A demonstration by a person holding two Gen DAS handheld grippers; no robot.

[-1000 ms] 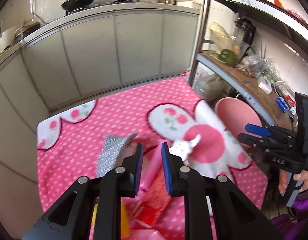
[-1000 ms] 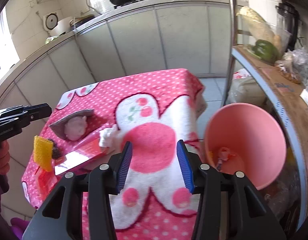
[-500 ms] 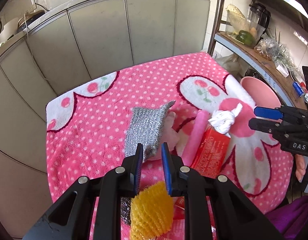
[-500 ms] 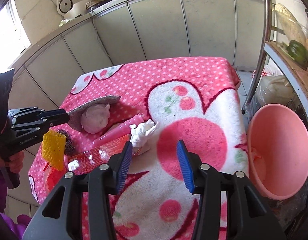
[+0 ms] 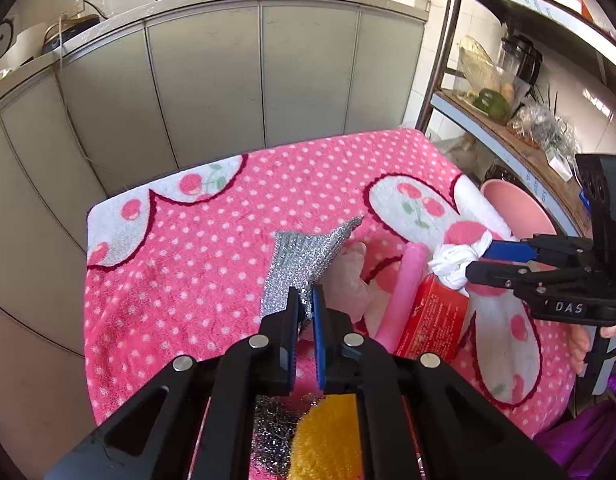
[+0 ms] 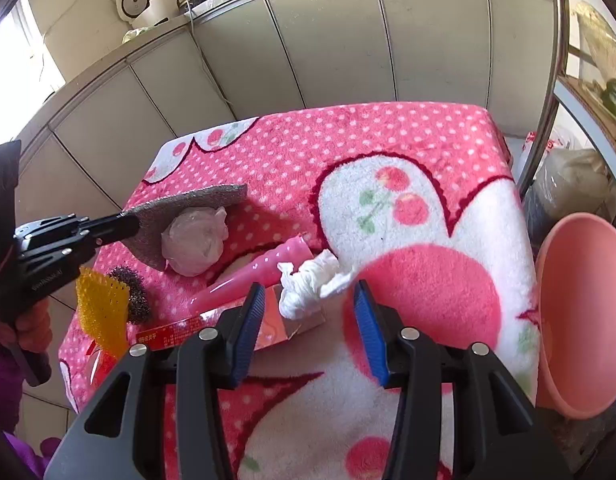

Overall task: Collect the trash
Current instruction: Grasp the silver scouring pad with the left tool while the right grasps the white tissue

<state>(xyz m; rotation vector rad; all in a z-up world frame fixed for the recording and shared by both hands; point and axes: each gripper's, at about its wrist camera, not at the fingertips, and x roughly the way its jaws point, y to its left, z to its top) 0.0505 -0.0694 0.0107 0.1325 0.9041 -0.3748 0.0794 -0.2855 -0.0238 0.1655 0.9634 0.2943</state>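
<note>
Left gripper [image 5: 304, 307] pinched on the near edge of the silver mesh scouring cloth [image 5: 306, 258], glittery knit, roughly triangular. Right gripper [image 6: 308, 312] wide open, holding nothing, fingers either side of the crumpled white tissue [image 6: 308, 286], which sits on the glossy red carton [image 6: 228, 326]. Smooth pink tube [image 6: 254, 278] beside it. Fuzzy pink polka-dot tablecloth [image 6: 387, 136]. Round pink plastic basin [image 6: 583, 312] sits off the right edge.

Left tool [image 5: 305, 307] nearly closed, pinching; right tool [image 6: 309, 312] spread wide, empty, low.
</note>
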